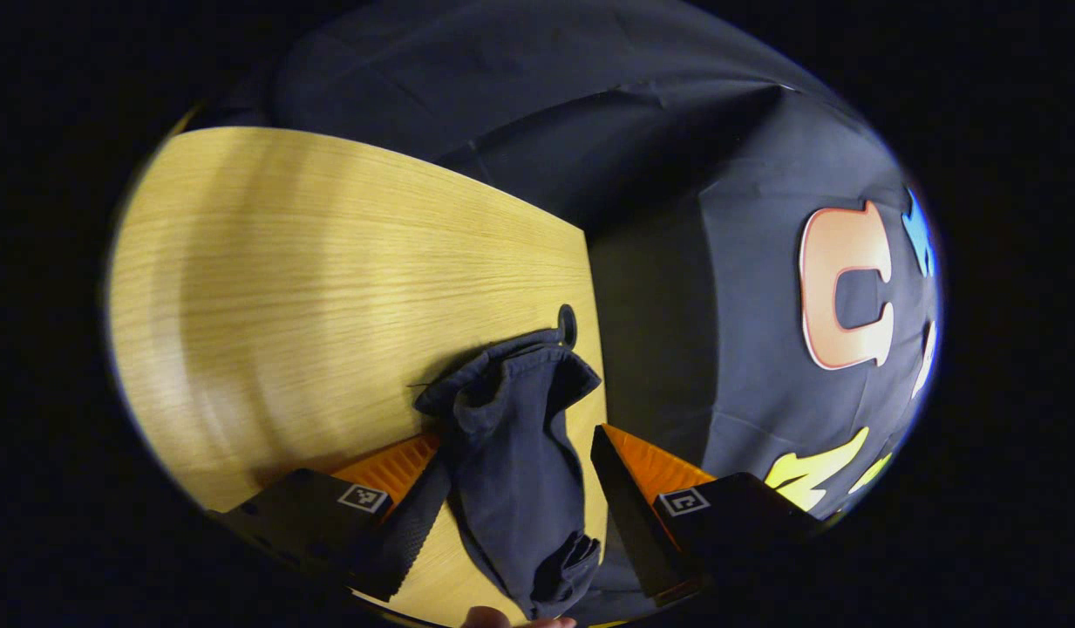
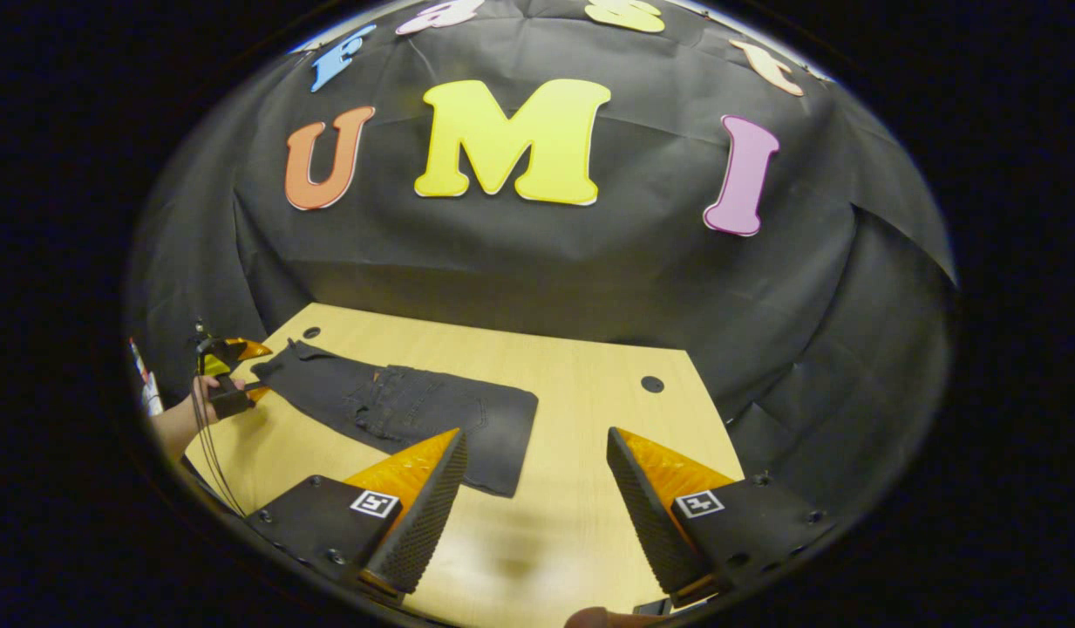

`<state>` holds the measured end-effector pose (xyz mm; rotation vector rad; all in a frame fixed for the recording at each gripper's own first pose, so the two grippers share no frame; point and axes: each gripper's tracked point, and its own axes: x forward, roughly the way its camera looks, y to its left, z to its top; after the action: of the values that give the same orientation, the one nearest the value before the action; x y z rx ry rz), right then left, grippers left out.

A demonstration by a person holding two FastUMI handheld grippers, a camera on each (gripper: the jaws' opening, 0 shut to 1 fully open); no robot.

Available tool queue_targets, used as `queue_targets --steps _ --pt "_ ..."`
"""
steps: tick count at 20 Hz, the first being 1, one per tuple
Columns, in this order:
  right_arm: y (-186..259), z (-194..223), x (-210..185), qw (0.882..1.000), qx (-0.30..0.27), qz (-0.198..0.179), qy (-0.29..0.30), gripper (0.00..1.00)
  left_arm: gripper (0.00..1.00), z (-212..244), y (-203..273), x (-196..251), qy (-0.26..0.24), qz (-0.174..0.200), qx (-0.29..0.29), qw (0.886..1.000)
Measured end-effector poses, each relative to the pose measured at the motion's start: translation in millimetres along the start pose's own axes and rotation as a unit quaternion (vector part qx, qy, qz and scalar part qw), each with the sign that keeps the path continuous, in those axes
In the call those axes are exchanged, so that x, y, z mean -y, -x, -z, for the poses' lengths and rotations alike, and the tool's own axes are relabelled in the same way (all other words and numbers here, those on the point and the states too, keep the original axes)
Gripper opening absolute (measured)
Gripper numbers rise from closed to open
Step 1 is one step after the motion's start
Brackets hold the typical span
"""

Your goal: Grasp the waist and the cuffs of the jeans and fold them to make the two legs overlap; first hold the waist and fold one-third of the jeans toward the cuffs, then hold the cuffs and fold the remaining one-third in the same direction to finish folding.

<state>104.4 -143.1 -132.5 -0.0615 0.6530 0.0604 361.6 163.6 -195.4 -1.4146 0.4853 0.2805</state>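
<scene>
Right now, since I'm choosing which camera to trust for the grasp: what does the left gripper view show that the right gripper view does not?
Left gripper view: a close look at a bunched end of the jeans lying between the left gripper's spread fingers, with a gap beside one finger. Right gripper view: the jeans' full length flat on the table, a hand holding the left gripper at their far end, and the right gripper open above the near end. Both: jeans, wooden table, a round hole in it.

Left gripper view close over jeans (image 1: 511, 453); right gripper view farther, shared table (image 2: 581, 410).
</scene>
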Motion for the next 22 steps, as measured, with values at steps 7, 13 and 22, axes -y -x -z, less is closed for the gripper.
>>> queue_targets --steps 7,13,22 --pt "18 13 15 1.0 -0.005 0.011 -0.028 0.99 0.14 0 -9 -15 -0.042 -0.041 0.007 0.998" --pt "50 9 27 0.998 0.041 0.034 -0.035 0.99 0.07 17 21 66 -0.106 0.018 0.018 0.994" --pt "91 36 56 0.994 0.051 0.051 -0.08 0.99 0.06 182 69 218 -0.293 0.111 -0.011 0.95"
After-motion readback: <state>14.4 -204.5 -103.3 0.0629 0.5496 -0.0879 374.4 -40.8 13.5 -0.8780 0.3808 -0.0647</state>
